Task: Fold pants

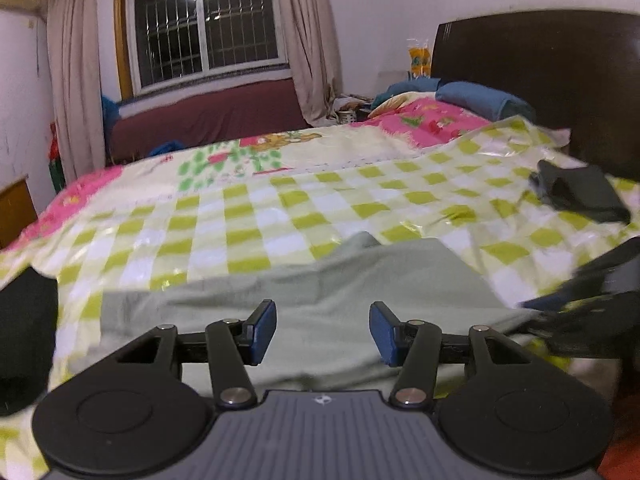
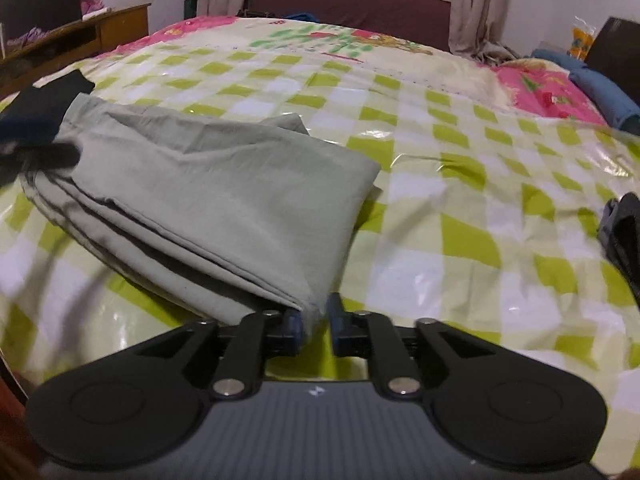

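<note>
Pants: the pale grey-green cotton pants lie folded into a flat stack of several layers on the glossy green-and-white checked plastic sheet that covers the bed; the stacked edges show along the near side

Right gripper: the black right gripper with blue pads sits at the near corner of the stack; that corner lies between its narrowly parted fingers, touching the left pad, with a small gap to the right one, so it reads as let go rather than clamped

Left gripper: the black left gripper with blue pads hangs over the flat pants, fingers spread wide and holding nothing

Other garment: a dark folded cloth rests on the sheet well apart from the pants, towards the dark headboard

Step in hand: by the look of the stack, the folding itself is nearly done; the right side seems to be releasing the corner after laying it down

Next move calls for: drawing the right fingers clear without dragging the top layer askew, then pressing the stack flat or squaring its edges; the slick sheet may let the bundle slide
</note>
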Motion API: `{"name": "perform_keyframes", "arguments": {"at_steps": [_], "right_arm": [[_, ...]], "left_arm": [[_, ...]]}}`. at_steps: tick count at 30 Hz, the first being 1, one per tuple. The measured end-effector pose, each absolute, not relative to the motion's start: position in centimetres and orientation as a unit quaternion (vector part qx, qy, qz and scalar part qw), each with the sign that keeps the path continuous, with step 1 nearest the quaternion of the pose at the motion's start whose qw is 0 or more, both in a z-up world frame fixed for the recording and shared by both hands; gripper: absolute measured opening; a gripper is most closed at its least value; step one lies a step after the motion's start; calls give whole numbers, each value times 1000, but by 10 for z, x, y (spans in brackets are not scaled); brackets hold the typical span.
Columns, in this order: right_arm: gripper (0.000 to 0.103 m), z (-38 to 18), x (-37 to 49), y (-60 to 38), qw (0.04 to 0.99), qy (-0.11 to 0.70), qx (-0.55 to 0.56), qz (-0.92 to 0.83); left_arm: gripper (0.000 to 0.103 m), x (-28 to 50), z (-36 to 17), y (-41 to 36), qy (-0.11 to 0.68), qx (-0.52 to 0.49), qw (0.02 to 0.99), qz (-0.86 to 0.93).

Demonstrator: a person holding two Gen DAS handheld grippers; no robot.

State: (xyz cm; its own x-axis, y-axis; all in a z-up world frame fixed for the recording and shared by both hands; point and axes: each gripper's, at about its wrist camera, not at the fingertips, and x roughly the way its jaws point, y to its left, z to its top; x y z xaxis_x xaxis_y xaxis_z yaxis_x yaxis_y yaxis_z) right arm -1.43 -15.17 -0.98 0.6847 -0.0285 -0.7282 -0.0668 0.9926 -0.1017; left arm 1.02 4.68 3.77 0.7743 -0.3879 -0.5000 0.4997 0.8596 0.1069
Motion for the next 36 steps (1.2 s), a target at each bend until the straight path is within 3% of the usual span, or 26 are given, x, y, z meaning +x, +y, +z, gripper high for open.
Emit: {"name": "perform_keyframes", "arguments": {"at_steps": [1, 7, 17, 29, 36], "right_arm": [[31, -8, -16, -155, 913, 403, -59, 14], [47, 17, -17, -186, 914, 399, 57, 51], [50, -8, 23, -245, 865, 404, 290, 67], [54, 13, -14, -266, 862, 448, 216, 100], [54, 10, -8, -278, 858, 416, 280, 109]], "left_arm": [[66, 18, 32, 44, 240, 126, 935, -231], [67, 56, -13, 52, 314, 131, 919, -201], [67, 41, -24, 47, 308, 116, 922, -206], [67, 37, -22, 34, 307, 149, 916, -211], [67, 37, -21, 33, 307, 157, 915, -208]]}}
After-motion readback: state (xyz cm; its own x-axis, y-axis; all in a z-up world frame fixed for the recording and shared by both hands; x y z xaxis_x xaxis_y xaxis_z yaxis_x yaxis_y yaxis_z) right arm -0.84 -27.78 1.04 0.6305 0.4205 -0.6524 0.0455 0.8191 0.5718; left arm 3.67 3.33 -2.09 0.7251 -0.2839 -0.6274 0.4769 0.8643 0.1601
